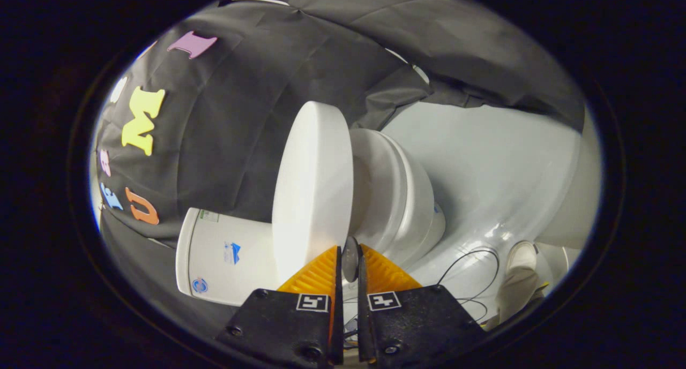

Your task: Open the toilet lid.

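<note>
The gripper (349,262) is presenting its fingers nearly together, with only a narrow slot between them. A small grey disc-like piece (350,257) is sitting in that slot, at the near edge of the toilet lid (313,189). Whether both fingers are pressing on it cannot be told.

The view is rolled sideways. The toilet lid is standing well away from the seat and bowl (399,197), with a wide gap between them, so the lid is judged to be most of the way open. The tank (225,259) is lying just beyond the lid. Keeping the fingers at the rim is probably giving leverage about the hinge.

The tank is carrying a small blue logo, a round blue emblem and a greenish sticker; none is legible. A shoe (520,259) and thin black cables (471,262) are resting on the floor (482,160).
</note>
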`<state>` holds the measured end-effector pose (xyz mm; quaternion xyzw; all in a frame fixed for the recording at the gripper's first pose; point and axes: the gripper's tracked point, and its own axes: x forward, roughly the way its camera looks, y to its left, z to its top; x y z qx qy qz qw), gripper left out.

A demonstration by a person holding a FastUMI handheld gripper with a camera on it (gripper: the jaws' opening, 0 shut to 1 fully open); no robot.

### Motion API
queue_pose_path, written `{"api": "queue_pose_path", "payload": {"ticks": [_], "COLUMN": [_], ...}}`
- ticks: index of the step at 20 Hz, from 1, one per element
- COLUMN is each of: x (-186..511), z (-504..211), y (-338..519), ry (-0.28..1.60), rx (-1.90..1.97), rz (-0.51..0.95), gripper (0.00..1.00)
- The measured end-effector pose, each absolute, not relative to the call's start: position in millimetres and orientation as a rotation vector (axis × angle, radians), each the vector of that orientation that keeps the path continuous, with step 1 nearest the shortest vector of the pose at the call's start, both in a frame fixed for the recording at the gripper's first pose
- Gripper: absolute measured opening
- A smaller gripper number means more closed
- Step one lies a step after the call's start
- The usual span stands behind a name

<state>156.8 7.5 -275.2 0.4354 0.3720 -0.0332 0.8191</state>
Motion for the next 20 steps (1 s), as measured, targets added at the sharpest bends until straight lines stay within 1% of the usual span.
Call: {"api": "queue_pose_path", "payload": {"ticks": [6, 20], "x": [161, 167], "z": [-246, -170], "y": [18, 62], "ry": [0.794, 0.737], "rx": [0.835, 0.629], "rz": [-0.095, -0.045], "gripper": [0.14, 0.14]}}
